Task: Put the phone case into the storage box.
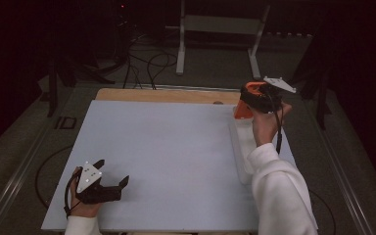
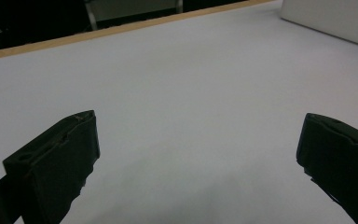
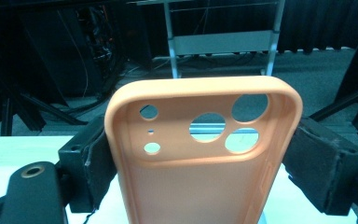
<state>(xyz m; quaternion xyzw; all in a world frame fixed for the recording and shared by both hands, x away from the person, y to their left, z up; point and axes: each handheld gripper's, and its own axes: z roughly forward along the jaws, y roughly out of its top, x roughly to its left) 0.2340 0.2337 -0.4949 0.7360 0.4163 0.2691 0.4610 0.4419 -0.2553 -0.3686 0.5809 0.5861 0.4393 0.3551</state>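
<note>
An orange phone case with round camera cut-outs stands upright between the jaws of my right gripper, which is shut on its two long sides. From above, that gripper is held over the table's far right corner, the case poking out on its left. My left gripper rests low at the near left of the white table top. Its jaws stand wide apart, and in the left gripper view the gripper has only bare table between them.
A long white box lies along the right side of the table, also at the top right of the left gripper view. A wooden strip runs along the far edge. A metal stand and cables lie on the floor beyond.
</note>
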